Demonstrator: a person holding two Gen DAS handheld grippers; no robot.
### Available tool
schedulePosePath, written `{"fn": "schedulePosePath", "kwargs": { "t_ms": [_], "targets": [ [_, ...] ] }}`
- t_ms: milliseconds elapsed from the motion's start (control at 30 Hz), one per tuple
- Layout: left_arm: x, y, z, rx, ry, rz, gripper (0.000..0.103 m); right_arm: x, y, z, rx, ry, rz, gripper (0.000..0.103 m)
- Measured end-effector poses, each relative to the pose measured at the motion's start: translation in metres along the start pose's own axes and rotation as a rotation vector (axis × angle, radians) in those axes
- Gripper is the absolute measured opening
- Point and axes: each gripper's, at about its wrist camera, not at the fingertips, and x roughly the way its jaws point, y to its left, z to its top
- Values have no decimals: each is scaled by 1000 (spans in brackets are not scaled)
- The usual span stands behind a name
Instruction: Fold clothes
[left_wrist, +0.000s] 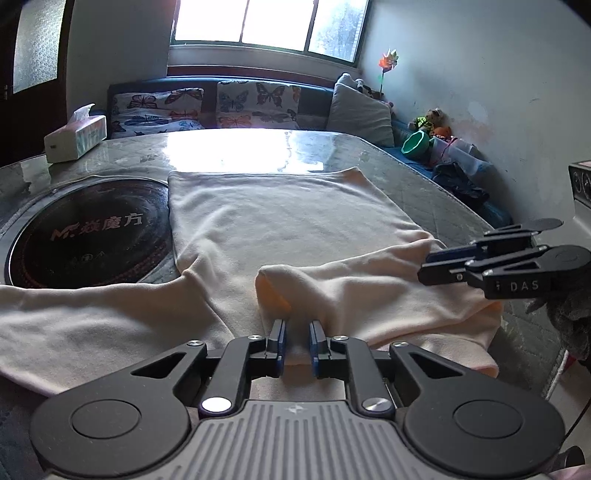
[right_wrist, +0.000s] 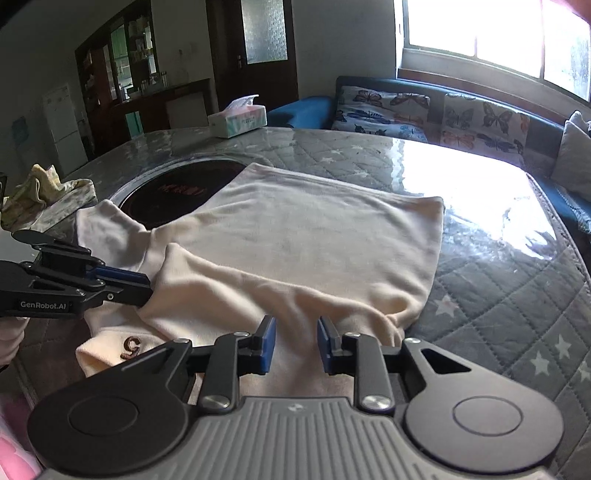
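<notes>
A cream long-sleeved top (left_wrist: 280, 221) lies spread on the table, also in the right wrist view (right_wrist: 314, 236). One sleeve (left_wrist: 351, 291) is folded across its near part. My left gripper (left_wrist: 297, 332) has its jaws narrowly apart over the near edge of the cloth; the cloth between them looks pinched. From the right wrist view it (right_wrist: 147, 288) touches the folded sleeve. My right gripper (right_wrist: 295, 332) is open, just above the near hem. It shows at the right of the left wrist view (left_wrist: 424, 267).
A dark round hotplate (left_wrist: 88, 240) is set in the quilted table (right_wrist: 498, 288), partly under the top. A tissue box (left_wrist: 75, 138) stands at the far left. A crumpled yellow cloth (right_wrist: 40, 195) lies at the left. A sofa with butterfly cushions (left_wrist: 255, 105) runs behind.
</notes>
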Motion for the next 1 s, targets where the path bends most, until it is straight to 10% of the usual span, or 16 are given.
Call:
{"fn": "schedulePosePath", "kwargs": {
  "t_ms": [700, 1000],
  "targets": [
    [-29, 3, 1, -41, -59, 70, 2, 17, 36, 13, -113, 11, 103, 26],
    [-4, -2, 31, -54, -55, -39, 4, 8, 54, 5, -129, -9, 187, 28]
  ]
}}
